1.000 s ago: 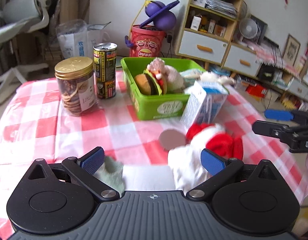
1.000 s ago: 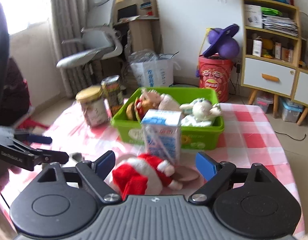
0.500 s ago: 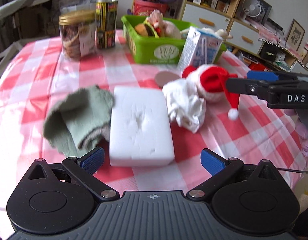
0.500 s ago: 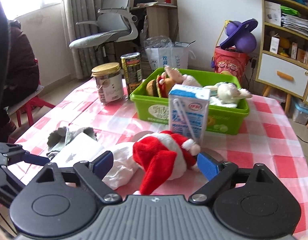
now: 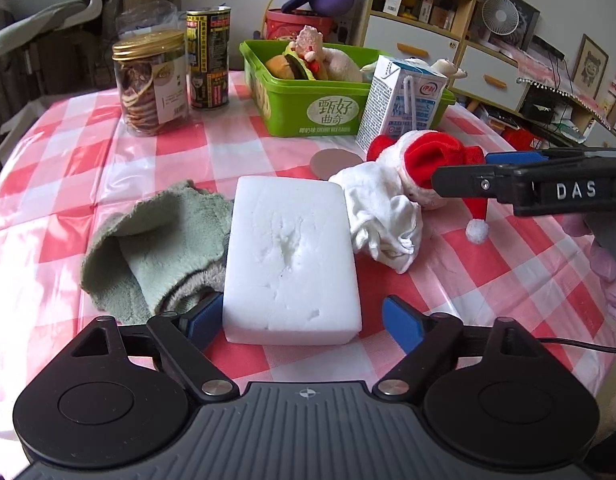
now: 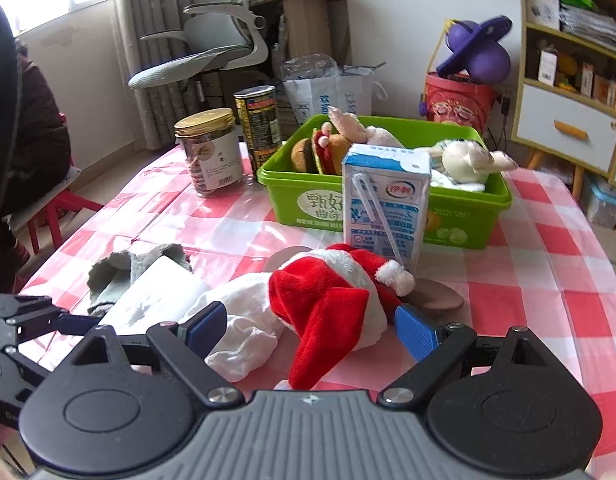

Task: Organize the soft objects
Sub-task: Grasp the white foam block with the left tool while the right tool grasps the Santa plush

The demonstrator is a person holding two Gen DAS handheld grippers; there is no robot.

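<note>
Checkered tablecloth (image 5: 79, 128) is crowded; left gripper (image 5: 301, 322), jaws spread, straddles white sponge block (image 5: 289, 258) low-centre: squeeze gently. Right gripper (image 6: 310, 326) gapes around Santa plush (image 6: 332, 292).

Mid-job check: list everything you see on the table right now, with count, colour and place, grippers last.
sponge block: 1, white, near table edge, between the left gripper's fingers
towel: 1, grey-green, crumpled, touching the block's left side
white cloth: 1, bunched, right of the block
Santa plush: 1, red and white, against the cloth
milk carton: 1, blue-white, upright before the bin
bin: 1, green, mid-table, holding plush toys
coaster: 1, brown, flat
cookie jar: 1, clear, gold lid, far left
can: 1, black-yellow, beside jar
left gripper: open around the block
right gripper: open around the Santa plush
</note>
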